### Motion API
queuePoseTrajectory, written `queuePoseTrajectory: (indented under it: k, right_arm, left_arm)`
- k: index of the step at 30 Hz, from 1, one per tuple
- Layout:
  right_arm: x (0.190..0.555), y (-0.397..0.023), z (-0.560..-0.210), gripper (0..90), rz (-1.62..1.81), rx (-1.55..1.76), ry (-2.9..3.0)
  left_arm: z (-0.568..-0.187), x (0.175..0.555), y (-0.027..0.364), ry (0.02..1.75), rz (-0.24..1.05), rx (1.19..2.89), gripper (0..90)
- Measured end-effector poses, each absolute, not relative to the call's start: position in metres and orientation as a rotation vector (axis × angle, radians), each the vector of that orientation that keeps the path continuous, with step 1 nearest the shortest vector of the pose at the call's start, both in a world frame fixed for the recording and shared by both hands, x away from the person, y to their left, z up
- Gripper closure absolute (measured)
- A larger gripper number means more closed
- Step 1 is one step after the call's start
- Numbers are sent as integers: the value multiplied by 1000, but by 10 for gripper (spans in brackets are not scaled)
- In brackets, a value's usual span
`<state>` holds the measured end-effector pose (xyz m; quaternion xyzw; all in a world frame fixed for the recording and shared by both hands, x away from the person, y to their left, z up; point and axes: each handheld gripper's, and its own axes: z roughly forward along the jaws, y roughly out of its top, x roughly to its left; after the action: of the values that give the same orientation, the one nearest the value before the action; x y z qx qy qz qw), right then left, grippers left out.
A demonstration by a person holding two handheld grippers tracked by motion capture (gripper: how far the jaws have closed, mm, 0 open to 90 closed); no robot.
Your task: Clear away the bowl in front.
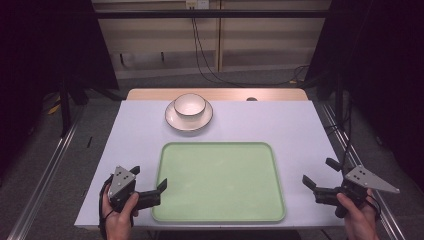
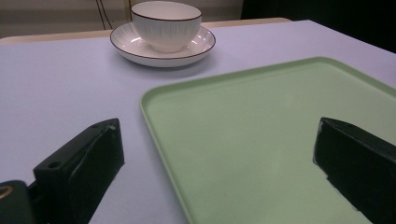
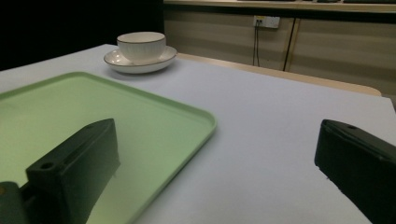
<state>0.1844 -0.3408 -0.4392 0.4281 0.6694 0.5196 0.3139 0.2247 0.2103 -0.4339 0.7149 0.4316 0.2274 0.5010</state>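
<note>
A white bowl [image 1: 189,104] with a dark rim stands on a white plate [image 1: 172,120] at the back middle of the table. In front of it lies a bare pale green tray [image 1: 218,181]. My left gripper [image 1: 149,177] is open at the tray's front left corner, one jaw over the tray's rim, nothing between its jaws. My right gripper [image 1: 319,172] is open to the right of the tray, low over the table. In the left gripper view the bowl [image 2: 166,23], plate [image 2: 135,49] and tray [image 2: 261,121] lie ahead. The right gripper view has the bowl [image 3: 141,44] far left.
The pale table [image 1: 280,125] has a wooden strip [image 1: 215,94] along its back edge. Metal rails [image 1: 45,170] run along both sides on the floor. Black cables [image 1: 210,65] hang down the back wall. Bare table surface lies between the tray and the plate.
</note>
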Motion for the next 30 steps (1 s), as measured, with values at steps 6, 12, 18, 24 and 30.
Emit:
queuePoseTrajectory:
  k: [6, 12, 18, 24, 30]
  right_arm:
    - [185, -337, -444, 3, 1371, 1128, 1785]
    - [184, -338, -445, 4, 1383, 1153, 1763]
    - [184, -337, -445, 4, 1387, 1147, 1761]
    - [184, -335, -446, 3, 1381, 1150, 1748]
    - [184, -333, -446, 1, 1378, 1140, 1740]
  left_arm:
    - [-433, 225, 209, 1043, 552, 1723, 18]
    - [-431, 222, 208, 1030, 563, 1723, 17]
    - [-430, 223, 206, 1022, 568, 1722, 17]
    - [-423, 227, 205, 1014, 565, 1724, 25]
    - [-418, 237, 202, 989, 521, 1737, 29]
